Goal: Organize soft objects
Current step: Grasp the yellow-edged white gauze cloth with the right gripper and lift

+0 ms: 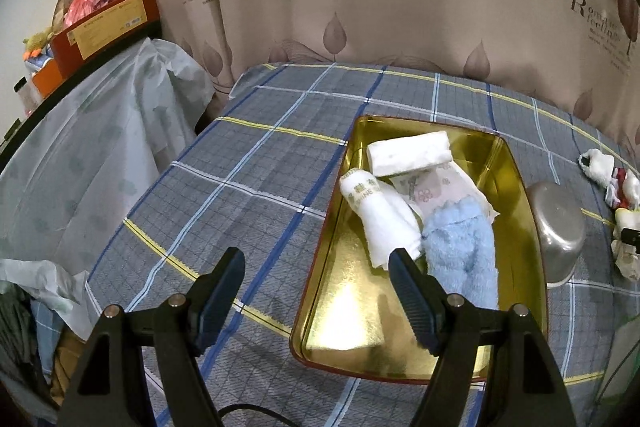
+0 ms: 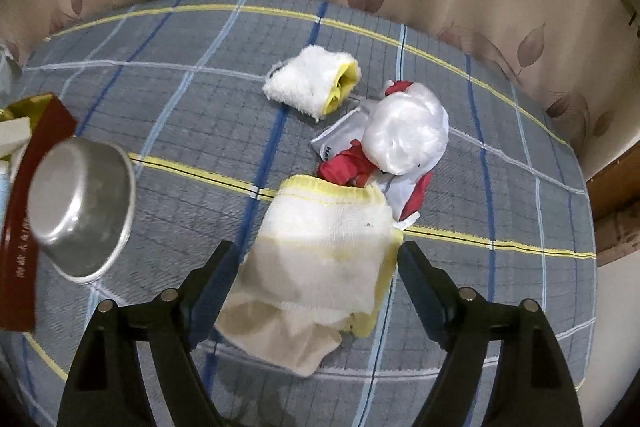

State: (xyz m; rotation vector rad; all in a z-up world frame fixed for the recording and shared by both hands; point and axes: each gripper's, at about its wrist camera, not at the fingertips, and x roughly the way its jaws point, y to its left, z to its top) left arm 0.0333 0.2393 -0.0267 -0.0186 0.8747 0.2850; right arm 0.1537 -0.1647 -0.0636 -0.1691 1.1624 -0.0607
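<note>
Lying lengthwise between right gripper (image 2: pixel 318 267) | yellow-trimmed cloth (image 2: pixel 320 259) | hem far

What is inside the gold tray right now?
The gold tray holds a white folded cloth, a white rolled towel, a floral cloth and a blue fluffy towel. Anything beneath them is hidden.

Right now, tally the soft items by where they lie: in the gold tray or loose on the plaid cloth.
In the gold tray: 4 (folded white towel, rolled white towel, floral pouch, blue fluffy towel)
Loose on the plaid cloth: 3 (white-and-yellow cloth, small white-and-yellow cloth, red-and-white bundle)
Total: 7
</note>
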